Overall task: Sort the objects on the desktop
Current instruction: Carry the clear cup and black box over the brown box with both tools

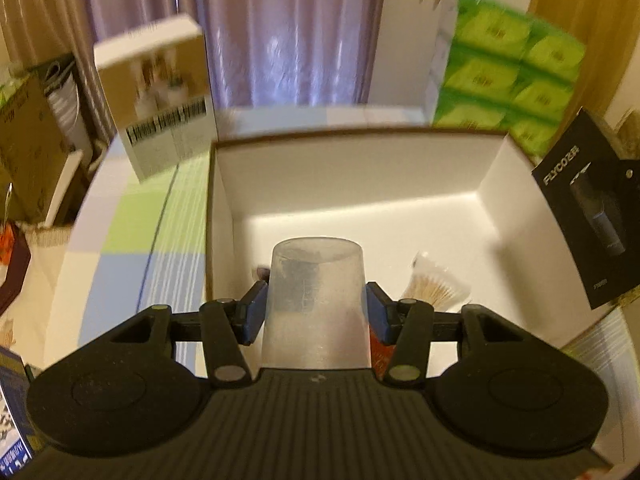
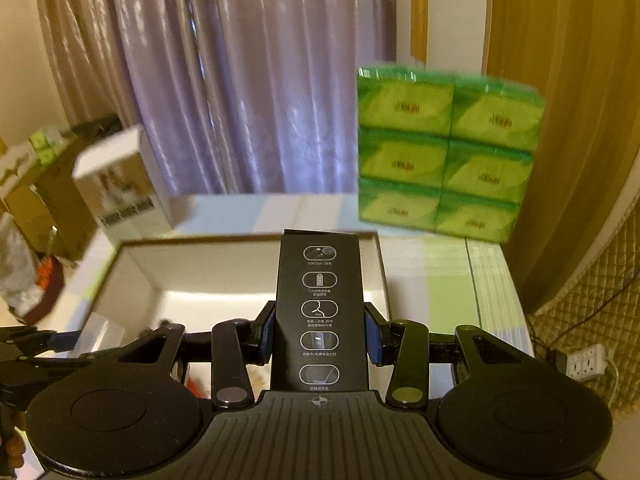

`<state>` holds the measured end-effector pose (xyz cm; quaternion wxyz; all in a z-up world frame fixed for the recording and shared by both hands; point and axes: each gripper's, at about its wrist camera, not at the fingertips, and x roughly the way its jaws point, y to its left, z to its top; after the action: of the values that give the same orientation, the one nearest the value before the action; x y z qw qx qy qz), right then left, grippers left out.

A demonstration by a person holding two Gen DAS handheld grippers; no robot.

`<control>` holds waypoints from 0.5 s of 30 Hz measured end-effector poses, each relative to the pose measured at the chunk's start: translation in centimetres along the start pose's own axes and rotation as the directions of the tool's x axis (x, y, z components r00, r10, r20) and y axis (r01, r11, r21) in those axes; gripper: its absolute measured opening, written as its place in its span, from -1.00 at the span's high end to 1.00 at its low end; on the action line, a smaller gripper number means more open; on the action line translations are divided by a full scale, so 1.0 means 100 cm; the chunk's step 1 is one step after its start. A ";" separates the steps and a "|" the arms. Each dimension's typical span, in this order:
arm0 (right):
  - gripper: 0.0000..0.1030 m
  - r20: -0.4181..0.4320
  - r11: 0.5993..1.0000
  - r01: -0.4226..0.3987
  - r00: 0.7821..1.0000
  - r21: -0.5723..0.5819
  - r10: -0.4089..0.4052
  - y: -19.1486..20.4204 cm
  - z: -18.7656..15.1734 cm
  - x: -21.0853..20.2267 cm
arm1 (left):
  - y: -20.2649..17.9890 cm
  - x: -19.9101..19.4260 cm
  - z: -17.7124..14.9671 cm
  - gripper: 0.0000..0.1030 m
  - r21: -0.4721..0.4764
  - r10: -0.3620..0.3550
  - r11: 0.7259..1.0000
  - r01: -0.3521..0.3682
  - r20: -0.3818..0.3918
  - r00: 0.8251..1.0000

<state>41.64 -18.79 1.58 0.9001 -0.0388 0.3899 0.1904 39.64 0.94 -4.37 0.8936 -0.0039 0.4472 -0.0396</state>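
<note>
My left tongs (image 1: pixel 315 312) are clamped on a frosted plastic cup (image 1: pixel 316 304), held over the open white box (image 1: pixel 360 184) so I can lower it in. My right tongs (image 2: pixel 319 334) squeeze a black carton (image 2: pixel 320 312) upright above the same box's (image 2: pixel 208 264) near edge, I judge for the same reason. Just ahead of the cup, inside, lies a bag of cotton swabs (image 1: pixel 434 286).

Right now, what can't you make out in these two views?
- Left wrist: the frosted cup in the left claw hides part of the white box floor; a dark item behind it is unidentifiable.
- Left wrist: the carton print is motion-blurred.
- Right wrist: the black box in the right claw blocks the white box interior.
</note>
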 end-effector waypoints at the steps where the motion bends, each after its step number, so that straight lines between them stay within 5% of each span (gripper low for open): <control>1: 0.22 -0.014 1.000 0.005 1.000 0.003 -0.005 -0.002 -0.002 0.006 | -0.001 0.007 -0.001 0.09 0.000 0.005 1.000 -0.005 -0.019 1.000; 6: 0.21 -0.076 1.000 0.017 0.997 0.015 -0.016 -0.010 -0.008 0.034 | -0.003 0.033 -0.008 0.09 0.010 0.027 1.000 -0.026 -0.092 0.995; 15: 0.22 -0.147 0.999 0.034 0.988 -0.017 -0.036 -0.013 -0.017 0.064 | -0.017 0.044 -0.007 0.07 0.089 0.097 0.992 -0.088 -0.096 0.991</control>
<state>44.99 -18.35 -4.29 0.8717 -0.0664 0.4532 0.1739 41.57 -1.03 -8.21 0.8702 0.0568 0.4891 -0.0171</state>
